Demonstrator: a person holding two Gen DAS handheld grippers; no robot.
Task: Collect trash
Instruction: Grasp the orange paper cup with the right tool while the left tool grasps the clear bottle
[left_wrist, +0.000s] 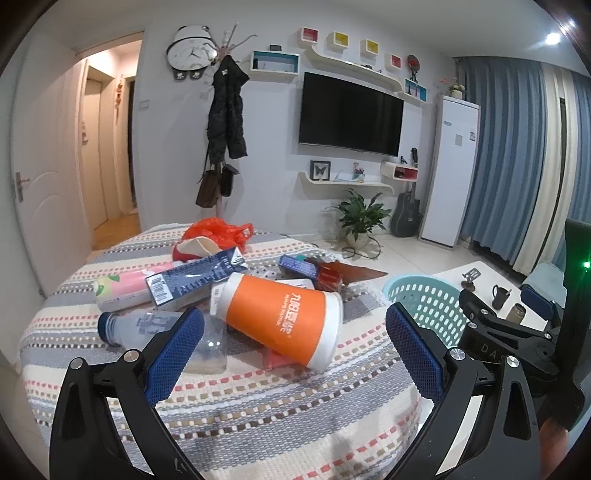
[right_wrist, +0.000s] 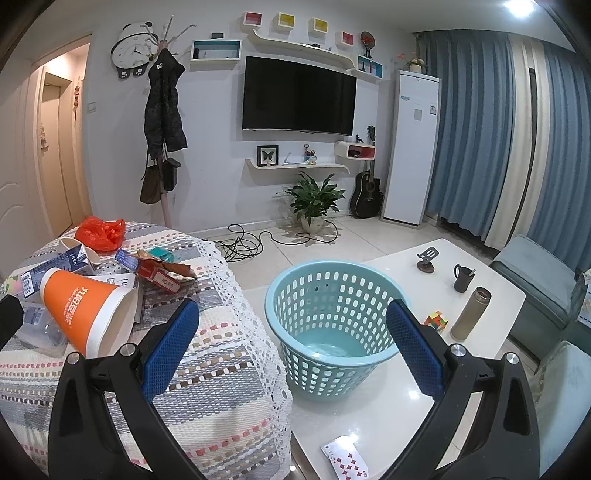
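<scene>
Trash lies piled on a table with a striped cloth (left_wrist: 240, 406). An orange and white paper cup (left_wrist: 284, 321) lies on its side, and it also shows at the left of the right wrist view as the orange cup (right_wrist: 88, 306). Beside it are a clear plastic bottle (left_wrist: 162, 328), a dark blue carton (left_wrist: 195, 280), a pink can (left_wrist: 125, 288), a red box (right_wrist: 159, 275) and a red plastic bag (left_wrist: 218, 230). My left gripper (left_wrist: 295, 354) is open just short of the cup. My right gripper (right_wrist: 293, 343) hangs open in front of the light blue basket (right_wrist: 332, 321), which holds nothing.
The basket stands on a white low table (right_wrist: 388, 406) with a thermos (right_wrist: 471, 314), a dark mug (right_wrist: 461, 277), a colour cube (right_wrist: 436, 321) and a playing card (right_wrist: 345, 459). Cables (right_wrist: 243, 243) lie on the tiled floor. A sofa (right_wrist: 535, 280) is at the right.
</scene>
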